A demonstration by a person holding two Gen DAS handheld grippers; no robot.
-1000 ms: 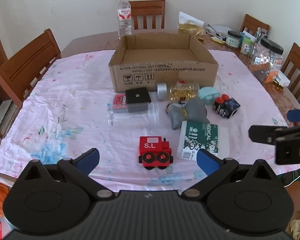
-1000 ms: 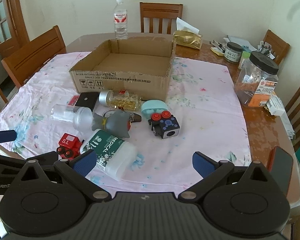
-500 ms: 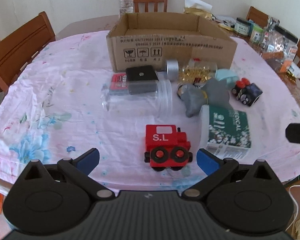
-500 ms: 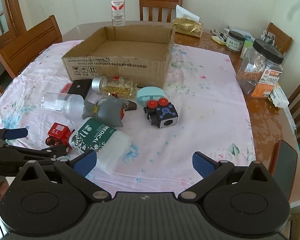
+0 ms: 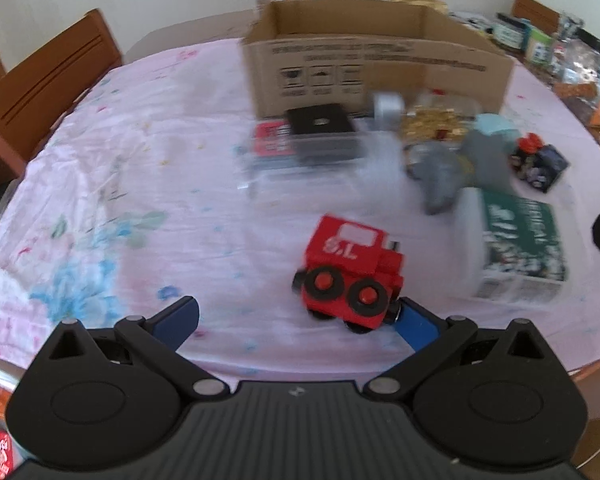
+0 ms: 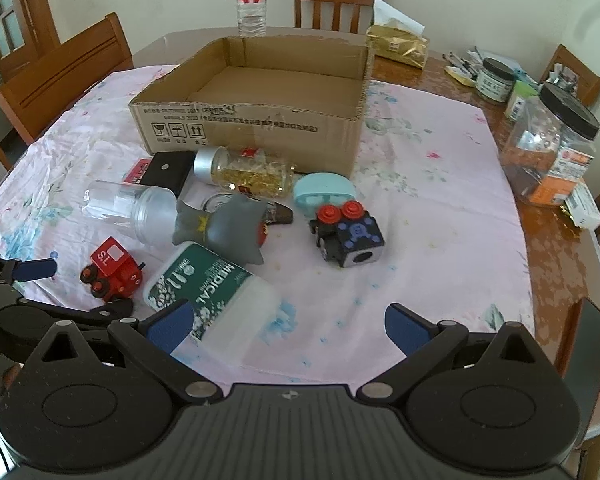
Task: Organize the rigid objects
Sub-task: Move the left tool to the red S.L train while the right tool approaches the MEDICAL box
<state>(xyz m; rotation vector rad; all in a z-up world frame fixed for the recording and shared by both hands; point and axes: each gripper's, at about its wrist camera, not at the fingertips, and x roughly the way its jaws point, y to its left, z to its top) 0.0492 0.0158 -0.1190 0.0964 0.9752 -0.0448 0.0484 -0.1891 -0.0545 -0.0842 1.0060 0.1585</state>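
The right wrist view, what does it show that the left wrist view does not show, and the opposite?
Only the right wrist view shows the cardboard box floor, which is bare, the dark phone at the table edge, and the right gripper, open. Only the left wrist view shows the left gripper from behind, open, one finger at the red toy train. Both show the train, the box and the green medical container.

My left claw [image 5: 298, 318] is spread wide over the pink cloth [image 5: 140, 184]. The red train [image 5: 350, 272] sits tilted against my right fingertip [image 5: 414, 326]. Beyond it, blurred clutter lies before the box [image 5: 376, 68].
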